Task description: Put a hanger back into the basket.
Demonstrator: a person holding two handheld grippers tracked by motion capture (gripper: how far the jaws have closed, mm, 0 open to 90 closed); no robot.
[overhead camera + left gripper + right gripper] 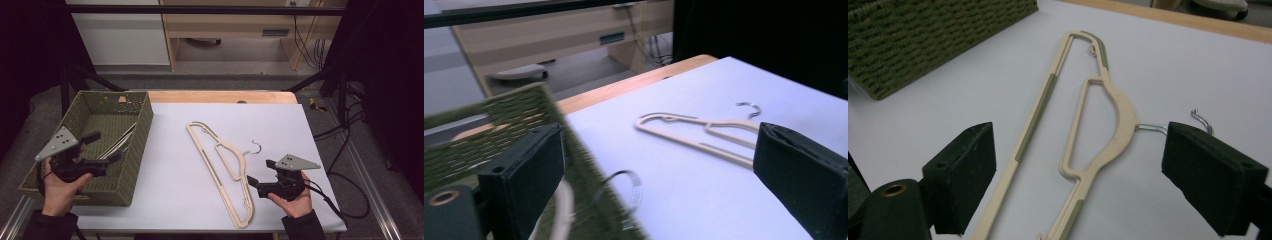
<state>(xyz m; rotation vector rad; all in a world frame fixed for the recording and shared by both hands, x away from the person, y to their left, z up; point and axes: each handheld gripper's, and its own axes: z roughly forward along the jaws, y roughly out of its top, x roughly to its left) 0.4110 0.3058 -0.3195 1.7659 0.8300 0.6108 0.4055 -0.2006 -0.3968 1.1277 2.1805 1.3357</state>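
Hanger flat on white surface, right tool open, empty, just beside it. Left tool open, empty over basket. Risk: thin frame lies flush, jaws may slide off or push hanger away.

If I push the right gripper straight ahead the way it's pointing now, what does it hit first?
Most likely the beige hanger lying flat on the white table: the right gripper has open jaws aimed at the hanger's body, with its metal hook near one jaw. Depth is hard to judge.
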